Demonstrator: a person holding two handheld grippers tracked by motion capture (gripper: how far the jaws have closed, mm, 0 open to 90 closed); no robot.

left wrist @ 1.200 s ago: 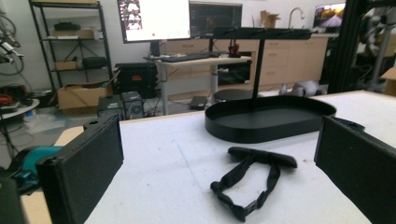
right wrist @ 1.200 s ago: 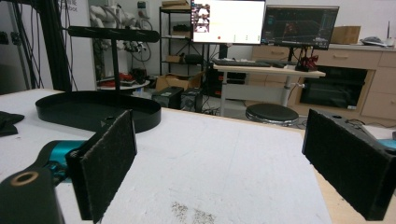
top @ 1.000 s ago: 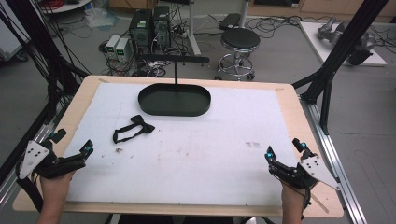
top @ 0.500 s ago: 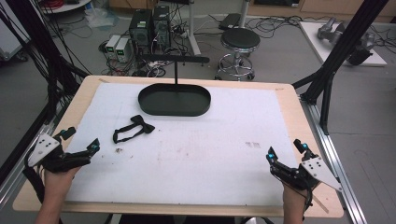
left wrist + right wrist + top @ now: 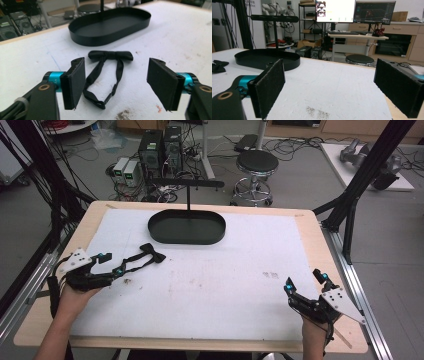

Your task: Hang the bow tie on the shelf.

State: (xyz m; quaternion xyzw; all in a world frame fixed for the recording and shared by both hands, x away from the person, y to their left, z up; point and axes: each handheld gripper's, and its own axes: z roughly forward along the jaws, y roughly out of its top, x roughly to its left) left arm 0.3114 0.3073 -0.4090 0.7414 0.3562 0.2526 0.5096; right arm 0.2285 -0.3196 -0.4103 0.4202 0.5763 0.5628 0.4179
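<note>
Reaching toward a black bow tie [image 5: 144, 256] at the left middle of the high view, the left gripper [image 5: 111, 263] has its jaws wide apart.

In the left gripper view the bow tie [image 5: 110, 55] lies flat between the jaws, below the black oval tray [image 5: 110, 26]. The right gripper [image 5: 305, 281], lower right in the high view, is spread apart too, over the white table cover [image 5: 215, 285], holding nothing.

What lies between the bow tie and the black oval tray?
Nothing: between the bow tie and the black oval tray, the left gripper view shows bare white mat.
</note>
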